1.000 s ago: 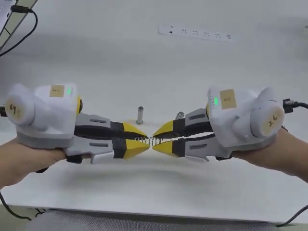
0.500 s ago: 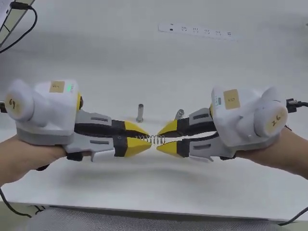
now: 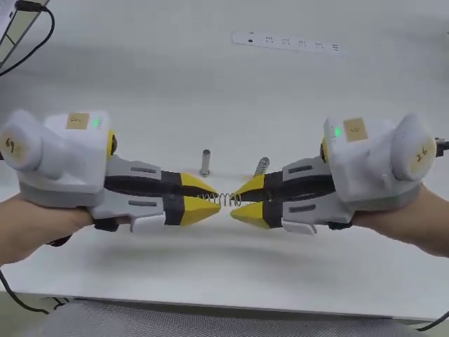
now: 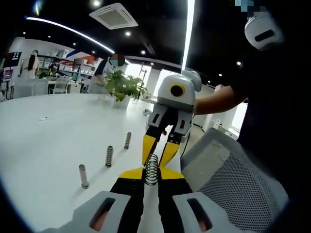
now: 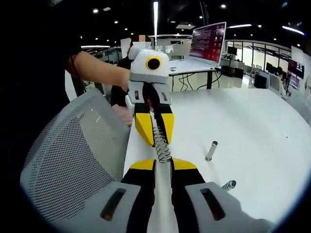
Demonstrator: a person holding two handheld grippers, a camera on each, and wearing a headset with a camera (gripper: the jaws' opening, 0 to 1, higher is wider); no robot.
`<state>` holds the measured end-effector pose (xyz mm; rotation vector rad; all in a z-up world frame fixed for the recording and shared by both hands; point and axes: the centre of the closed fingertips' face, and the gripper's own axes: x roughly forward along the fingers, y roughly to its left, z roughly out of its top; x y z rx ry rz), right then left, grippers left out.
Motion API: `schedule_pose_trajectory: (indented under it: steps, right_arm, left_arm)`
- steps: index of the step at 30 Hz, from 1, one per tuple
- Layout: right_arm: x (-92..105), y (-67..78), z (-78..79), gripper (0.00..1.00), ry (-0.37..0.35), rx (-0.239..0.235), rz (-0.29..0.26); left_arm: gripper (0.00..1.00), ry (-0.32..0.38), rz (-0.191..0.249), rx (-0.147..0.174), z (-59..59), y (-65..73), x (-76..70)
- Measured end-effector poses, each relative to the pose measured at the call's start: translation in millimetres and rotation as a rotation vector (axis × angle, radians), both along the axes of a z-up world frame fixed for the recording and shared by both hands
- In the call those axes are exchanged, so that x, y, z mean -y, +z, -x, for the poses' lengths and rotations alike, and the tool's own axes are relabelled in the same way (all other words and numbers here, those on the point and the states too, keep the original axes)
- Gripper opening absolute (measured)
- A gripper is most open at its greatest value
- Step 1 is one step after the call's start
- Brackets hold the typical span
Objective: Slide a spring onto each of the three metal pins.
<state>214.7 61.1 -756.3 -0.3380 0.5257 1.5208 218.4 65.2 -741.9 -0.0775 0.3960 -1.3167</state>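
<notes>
Left gripper [image 3: 216, 201] and right gripper [image 3: 233, 203] face tip-to-tip, level, fingers [image 3: 193, 188] closed.

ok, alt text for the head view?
The left hand-held gripper and right hand-held gripper meet tip to tip over a white bench, each pinching one end of a spring. Behind them stand a bare pin and a sprung pin.
</notes>
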Motion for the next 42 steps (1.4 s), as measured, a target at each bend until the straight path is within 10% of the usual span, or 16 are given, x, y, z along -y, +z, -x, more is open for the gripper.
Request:
schedule_pose_trajectory:
  steps: [26, 42]
  right_arm:
    - [-3.4, 13.1, 1.9, 0.08, 0.008, -0.012, 0.004]
    - [-11.1, 31.4, -3.9, 0.08, -0.005, -0.012, -0.058]
  left_arm:
    - [0.02, -0.007, 0.028, -0.003, 1.6, 1.8, 1.0]
    - [0.02, -0.02, -0.018, 0.052, 0.6, -3.4, -0.1]
